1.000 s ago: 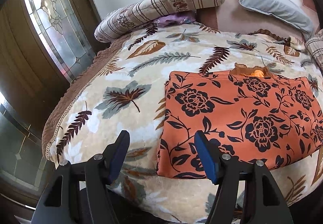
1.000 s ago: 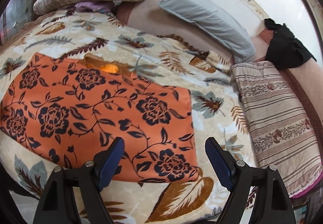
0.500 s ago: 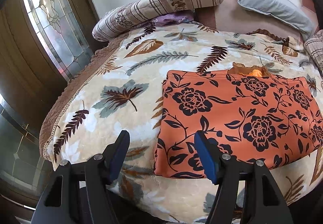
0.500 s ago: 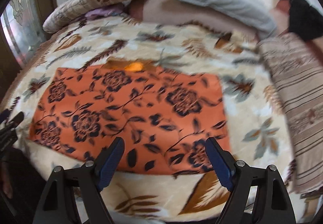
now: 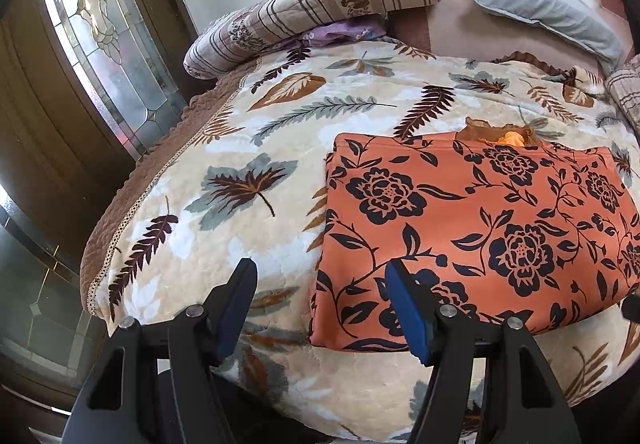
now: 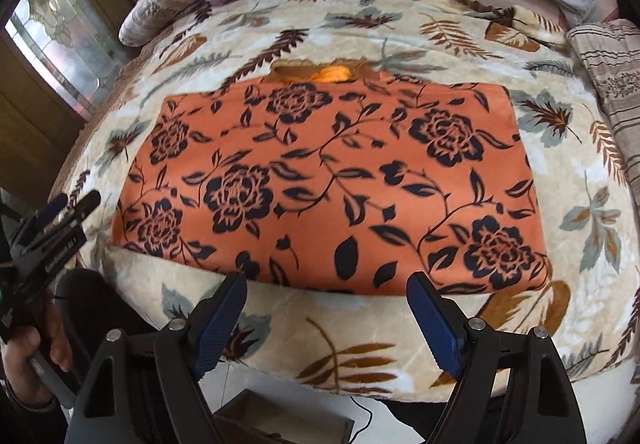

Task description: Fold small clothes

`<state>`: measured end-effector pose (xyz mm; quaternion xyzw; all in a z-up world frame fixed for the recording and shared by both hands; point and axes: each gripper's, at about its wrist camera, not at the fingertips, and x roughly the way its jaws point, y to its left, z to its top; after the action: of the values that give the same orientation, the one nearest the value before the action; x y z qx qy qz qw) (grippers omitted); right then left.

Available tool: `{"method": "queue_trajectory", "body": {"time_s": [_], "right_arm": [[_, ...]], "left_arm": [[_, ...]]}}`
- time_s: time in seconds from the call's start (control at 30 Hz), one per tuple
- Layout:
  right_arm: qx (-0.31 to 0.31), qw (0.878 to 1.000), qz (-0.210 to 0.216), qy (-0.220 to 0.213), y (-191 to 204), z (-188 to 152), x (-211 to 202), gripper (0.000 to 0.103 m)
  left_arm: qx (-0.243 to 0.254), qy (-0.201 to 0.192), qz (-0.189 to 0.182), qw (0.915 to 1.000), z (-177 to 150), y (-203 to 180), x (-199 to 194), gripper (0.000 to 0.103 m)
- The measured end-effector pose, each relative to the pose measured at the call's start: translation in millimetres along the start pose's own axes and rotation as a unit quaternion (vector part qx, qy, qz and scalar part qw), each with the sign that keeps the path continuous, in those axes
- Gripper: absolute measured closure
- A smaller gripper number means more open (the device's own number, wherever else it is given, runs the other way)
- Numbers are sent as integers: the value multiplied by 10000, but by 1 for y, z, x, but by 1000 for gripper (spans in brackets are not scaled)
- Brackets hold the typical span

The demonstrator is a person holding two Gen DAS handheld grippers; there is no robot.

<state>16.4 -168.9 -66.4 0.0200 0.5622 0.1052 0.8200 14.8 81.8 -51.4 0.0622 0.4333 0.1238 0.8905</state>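
Note:
An orange garment with black flowers [image 5: 480,228] [image 6: 332,180] lies folded flat in a rectangle on the leaf-patterned blanket [image 5: 256,180] [image 6: 580,180]. A bright orange and brown bit of it [image 6: 320,71] sticks out at its far edge. My left gripper [image 5: 320,284] is open above the garment's near left corner, with nothing between its fingers. My right gripper [image 6: 326,294] is open over the garment's near edge, tilted steeply down, and holds nothing. The left gripper [image 6: 60,210] also shows at the left of the right wrist view, held by a hand [image 6: 28,360].
Striped rolled bedding [image 5: 320,8] and a grey pillow [image 5: 536,0] lie at the head of the bed. More striped bedding [image 6: 612,84] sits on the right. A glass-panelled door [image 5: 104,44] stands on the left. A cable and a box [image 6: 280,420] lie on the floor below the bed's edge.
The right gripper has tipped downward and swung left, so the garment now sits centred in its view and the floor shows. The left gripper stays put.

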Motion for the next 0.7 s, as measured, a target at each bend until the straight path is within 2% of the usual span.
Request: {"method": "queue_trajectory", "body": {"time_s": [0.23, 0.7], "right_arm": [[-84, 9996, -242, 99, 2, -10, 11, 18], [-123, 9990, -422, 72, -2, -14, 20, 18]], "left_arm": [[100, 35, 63, 9999, -1, -7, 2, 36], [279, 86, 134, 9995, 0, -19, 7, 36]]}}
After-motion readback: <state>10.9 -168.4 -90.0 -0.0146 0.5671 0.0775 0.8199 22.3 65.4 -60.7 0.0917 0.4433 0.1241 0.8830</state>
